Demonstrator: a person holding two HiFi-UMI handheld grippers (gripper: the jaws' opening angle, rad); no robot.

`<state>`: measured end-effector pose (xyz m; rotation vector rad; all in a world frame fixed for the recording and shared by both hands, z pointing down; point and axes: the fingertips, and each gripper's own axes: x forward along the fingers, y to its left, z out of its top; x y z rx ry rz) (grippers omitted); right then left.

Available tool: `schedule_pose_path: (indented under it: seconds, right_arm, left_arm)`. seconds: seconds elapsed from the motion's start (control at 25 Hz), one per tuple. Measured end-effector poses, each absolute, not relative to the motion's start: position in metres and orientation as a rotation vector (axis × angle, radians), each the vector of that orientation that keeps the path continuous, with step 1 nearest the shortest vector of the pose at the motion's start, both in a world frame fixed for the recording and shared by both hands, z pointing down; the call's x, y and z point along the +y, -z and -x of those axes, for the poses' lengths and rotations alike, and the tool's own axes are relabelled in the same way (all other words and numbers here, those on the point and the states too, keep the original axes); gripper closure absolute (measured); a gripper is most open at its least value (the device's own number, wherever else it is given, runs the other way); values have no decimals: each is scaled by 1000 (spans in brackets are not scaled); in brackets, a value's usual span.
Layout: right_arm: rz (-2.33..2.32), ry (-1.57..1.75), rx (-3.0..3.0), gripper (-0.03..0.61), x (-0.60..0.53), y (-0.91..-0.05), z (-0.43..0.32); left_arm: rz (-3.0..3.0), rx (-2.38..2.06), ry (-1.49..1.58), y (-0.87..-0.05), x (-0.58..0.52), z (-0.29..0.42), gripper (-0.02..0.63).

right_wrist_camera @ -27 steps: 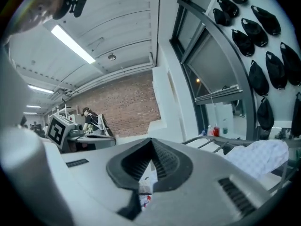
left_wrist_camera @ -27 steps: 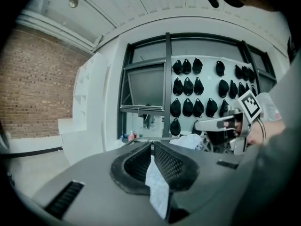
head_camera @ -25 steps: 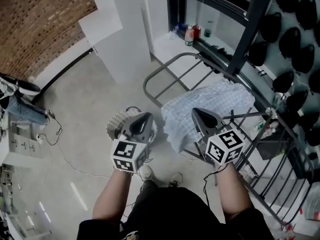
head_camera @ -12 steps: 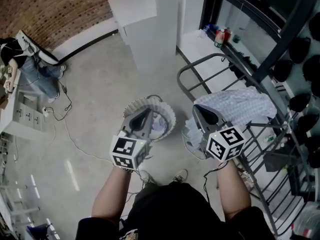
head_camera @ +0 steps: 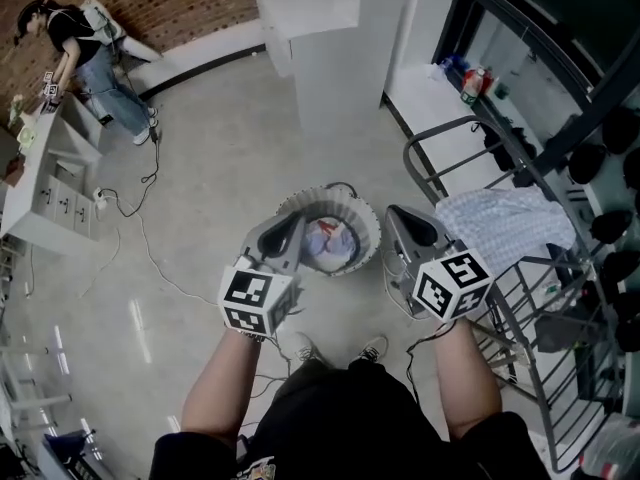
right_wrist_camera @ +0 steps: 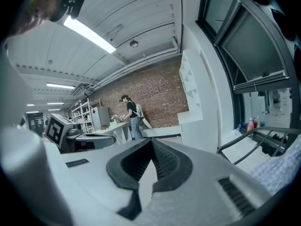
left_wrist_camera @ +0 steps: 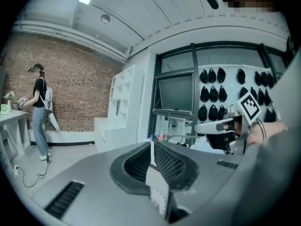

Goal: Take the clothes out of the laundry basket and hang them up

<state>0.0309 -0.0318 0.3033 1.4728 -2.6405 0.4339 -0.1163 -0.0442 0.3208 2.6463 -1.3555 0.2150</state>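
Note:
A round white laundry basket (head_camera: 360, 258) stands on the floor ahead of me with red and pale clothes (head_camera: 328, 240) inside. My left gripper (head_camera: 284, 236) hovers over its left rim, shut and empty. My right gripper (head_camera: 405, 224) is just right of the basket, also shut with nothing held. A light blue checked garment (head_camera: 505, 225) is draped over the grey drying rack (head_camera: 425, 158) at the right; its edge (right_wrist_camera: 282, 166) shows in the right gripper view. In both gripper views the jaws (left_wrist_camera: 151, 161) (right_wrist_camera: 151, 157) meet with no gap.
A white stepped shelf unit (head_camera: 330, 28) stands beyond the basket. Cables (head_camera: 130, 238) trail over the floor at the left. A person (head_camera: 85, 58) stands at a white table (head_camera: 50, 158) far left. Bottles (head_camera: 474, 81) sit by the window; dark caps (left_wrist_camera: 221, 93) hang on the wall.
My view has swung left: the basket has come from behind the left gripper into full view between both grippers, and the checked garment and rack have slid to the right. Both grippers stay shut.

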Motion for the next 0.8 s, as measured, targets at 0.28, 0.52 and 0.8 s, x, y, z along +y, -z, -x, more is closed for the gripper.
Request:
schedule_pose_path:
  seconds: [0.28,0.52,0.8]
  right_arm:
    - [-1448,-440,-2636,574,-33,-310,21]
    - [-1460,-452,-2619,573,-39,-322,47]
    - [-1438,-497,-2592,572,-54,-341,70]
  left_arm:
    - [-2645,-1344,-216,-328,-41,163,603]
    - [-2662,-1329,-219,-338,-48,188,603]
    - [-2634,-1304,-220,-357,-65,206,603]
